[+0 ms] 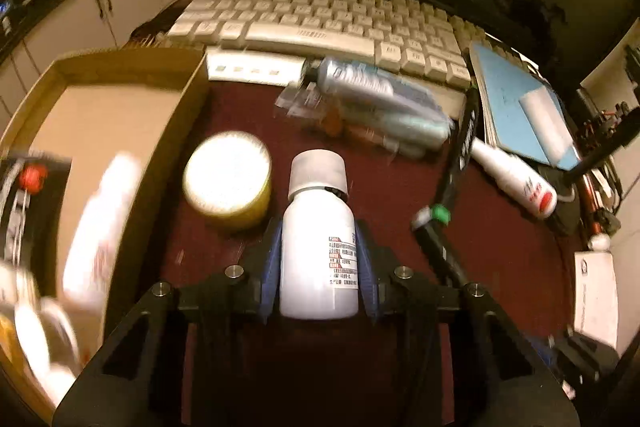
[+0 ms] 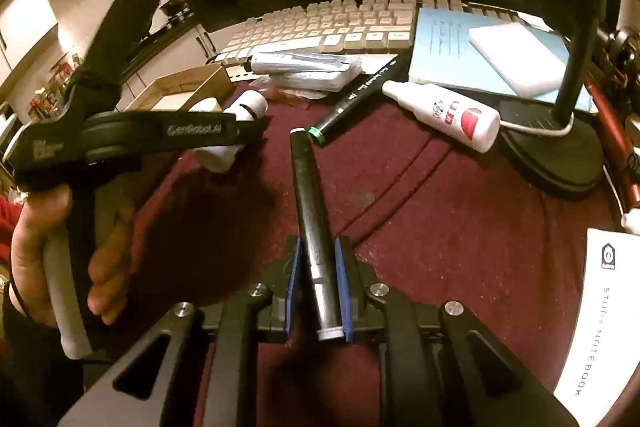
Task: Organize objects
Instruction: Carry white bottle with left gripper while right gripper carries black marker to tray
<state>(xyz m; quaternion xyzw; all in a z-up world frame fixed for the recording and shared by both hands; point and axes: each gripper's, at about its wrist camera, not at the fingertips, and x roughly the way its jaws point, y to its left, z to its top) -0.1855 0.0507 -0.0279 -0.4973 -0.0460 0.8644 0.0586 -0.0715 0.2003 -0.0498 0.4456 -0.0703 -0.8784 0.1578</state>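
2 tools: left tool (image 1: 320, 247) clenched on white bottle (image 1: 318, 247); right tool (image 2: 318, 287) clenched on black marker (image 2: 310, 211).
Beside bottle: yellow jar (image 1: 228, 181), cardboard box (image 1: 120, 131).
Desk's (image 2: 440, 219) far edge: keyboard (image 1: 320, 19).

A: Left wrist view: sits just behind its own gripper (image 1: 319, 259), tilted steeply down at the maroon desk mat (image 1: 400, 211); keyboard (image 1: 320, 23) at 12 o'clock, cardboard box (image 1: 120, 75) at 9 to 10 o'clock, all near

B: Right wrist view: same mounting, behind its gripper (image 2: 319, 279), angled down, close to the maroon desk mat (image 2: 440, 211); keyboard (image 2: 332, 27) at 12 o'clock, a hand (image 2: 36, 239) at 8 o'clock

A: Shared: mat, keyboard, blue notebook (image 1: 508, 99) (image 2: 444, 55), red-and-white bottle (image 1: 516, 183) (image 2: 444, 115)
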